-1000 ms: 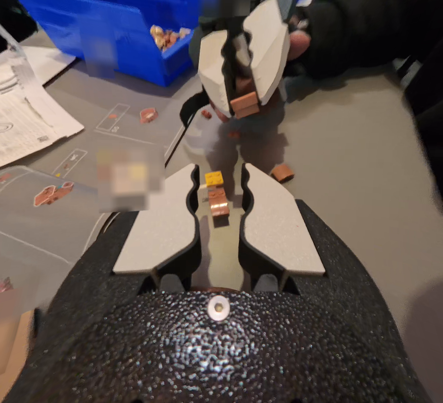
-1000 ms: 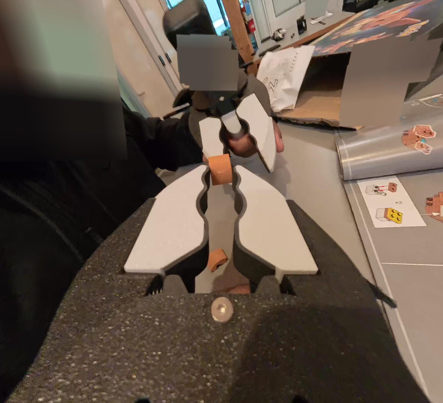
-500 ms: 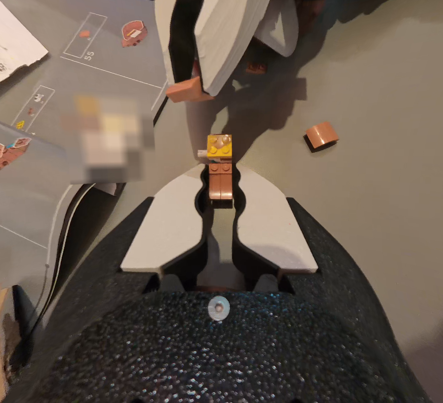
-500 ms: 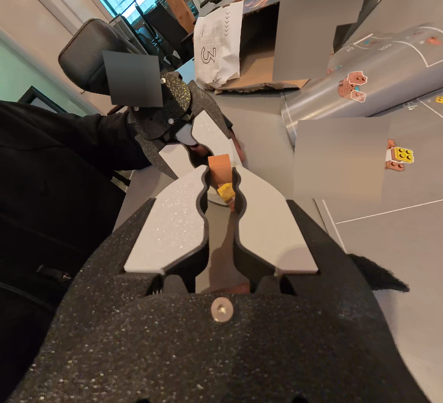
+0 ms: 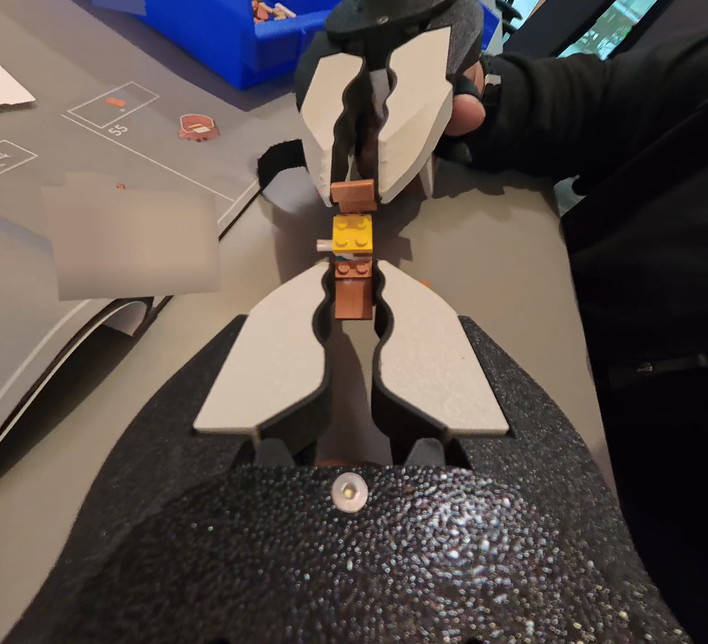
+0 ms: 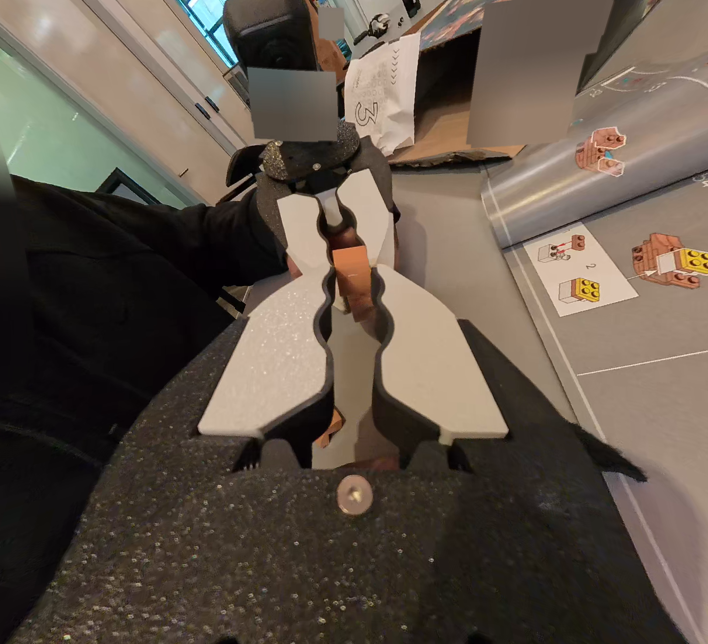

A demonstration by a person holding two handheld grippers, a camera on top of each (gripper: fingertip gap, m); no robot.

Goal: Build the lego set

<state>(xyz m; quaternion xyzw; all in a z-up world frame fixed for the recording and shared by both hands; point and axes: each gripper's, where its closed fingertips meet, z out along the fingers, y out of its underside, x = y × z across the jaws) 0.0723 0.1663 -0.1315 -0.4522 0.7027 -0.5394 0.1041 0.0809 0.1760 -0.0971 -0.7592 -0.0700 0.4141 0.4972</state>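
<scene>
1. The left gripper is clamped on a small brick assembly: both pads press the sides of its brown lower part, while its yellow studded block sticks out just past the fingertips.
2. Just beyond the yellow block, the right gripper faces the left one, closed on a brown brick piece that sits almost touching the assembly's far edge.
3. From its own camera, the right gripper shows both pads pressed on that brown piece.
4. A gloved hand holds the right gripper, farther off than the assembly.
5. Left of the assembly lies a grey printed instruction sheet.
6. Beyond the sheet stands a blue bin holding small brown parts.
</scene>
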